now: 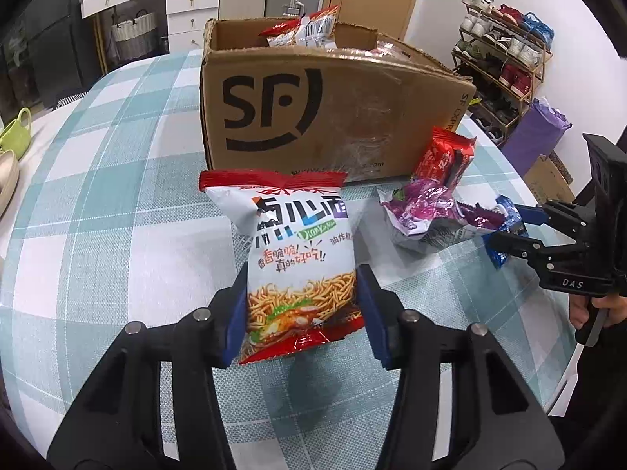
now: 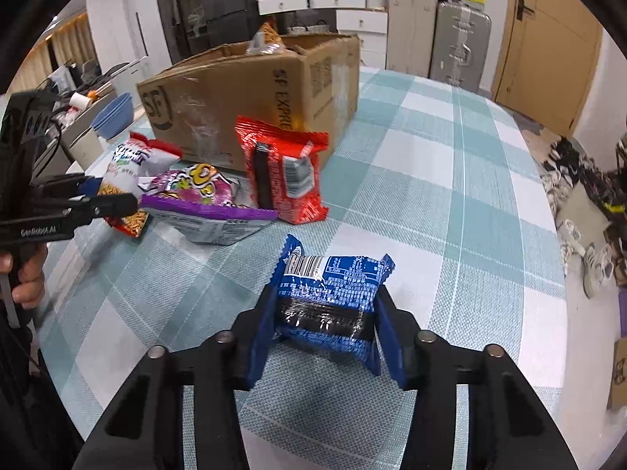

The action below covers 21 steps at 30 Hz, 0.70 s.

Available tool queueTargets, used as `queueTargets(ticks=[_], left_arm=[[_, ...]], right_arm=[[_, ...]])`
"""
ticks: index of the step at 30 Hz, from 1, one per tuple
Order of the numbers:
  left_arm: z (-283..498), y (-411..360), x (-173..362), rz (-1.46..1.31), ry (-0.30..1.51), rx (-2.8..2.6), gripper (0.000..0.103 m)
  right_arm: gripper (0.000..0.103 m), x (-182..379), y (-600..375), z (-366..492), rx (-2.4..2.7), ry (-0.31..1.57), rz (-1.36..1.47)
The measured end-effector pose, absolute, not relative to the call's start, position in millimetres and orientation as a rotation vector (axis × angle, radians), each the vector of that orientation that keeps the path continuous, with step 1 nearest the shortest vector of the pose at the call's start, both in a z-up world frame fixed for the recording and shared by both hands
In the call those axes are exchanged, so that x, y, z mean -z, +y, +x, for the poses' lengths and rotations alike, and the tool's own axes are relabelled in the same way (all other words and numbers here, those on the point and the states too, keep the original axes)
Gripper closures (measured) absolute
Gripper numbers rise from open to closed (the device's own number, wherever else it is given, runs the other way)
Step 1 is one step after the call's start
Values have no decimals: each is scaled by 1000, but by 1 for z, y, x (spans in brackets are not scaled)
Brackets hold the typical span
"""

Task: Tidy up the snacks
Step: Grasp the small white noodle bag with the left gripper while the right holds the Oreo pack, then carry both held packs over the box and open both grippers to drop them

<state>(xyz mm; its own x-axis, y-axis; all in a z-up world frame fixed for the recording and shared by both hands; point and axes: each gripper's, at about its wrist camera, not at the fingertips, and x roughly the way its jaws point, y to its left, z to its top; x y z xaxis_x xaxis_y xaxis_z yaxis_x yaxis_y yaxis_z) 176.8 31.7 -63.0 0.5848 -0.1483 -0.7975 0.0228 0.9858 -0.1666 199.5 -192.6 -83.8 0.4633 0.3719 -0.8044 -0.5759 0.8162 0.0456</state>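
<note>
Noodles packet (image 1: 301, 262) sat pinched between the left tongs (image 1: 301, 321) above the checked desk (image 1: 117, 196), the cardboard box (image 1: 333, 109) just beyond it. Only the right wrist view showed the right tongs (image 2: 325, 329) clamped on the blue packet (image 2: 333, 297), with red packet (image 2: 286, 172) and purple packet (image 2: 200, 199) ahead to their left.

Four snack packets lay outside on the checked tablecloth (image 2: 431, 180) — one white noodle packet (image 1: 301, 258), one purple packet (image 2: 196, 192), one red packet (image 2: 286, 172) and one blue packet (image 2: 333, 293). There was one cardboard box (image 1: 313, 117), with at least two more packets (image 1: 309, 29) showing above its rim — the exact number inside could not be told.
</note>
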Motion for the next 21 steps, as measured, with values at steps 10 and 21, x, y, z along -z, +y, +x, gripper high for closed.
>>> queueTargets(ticks=[10, 21], left_arm=[[167, 34, 42, -150, 872, 117, 57], [150, 43, 7, -164, 762, 113, 57]], right_arm=[[57, 58, -200, 197, -596, 825, -186], [57, 15, -208, 183, -608, 651, -45]])
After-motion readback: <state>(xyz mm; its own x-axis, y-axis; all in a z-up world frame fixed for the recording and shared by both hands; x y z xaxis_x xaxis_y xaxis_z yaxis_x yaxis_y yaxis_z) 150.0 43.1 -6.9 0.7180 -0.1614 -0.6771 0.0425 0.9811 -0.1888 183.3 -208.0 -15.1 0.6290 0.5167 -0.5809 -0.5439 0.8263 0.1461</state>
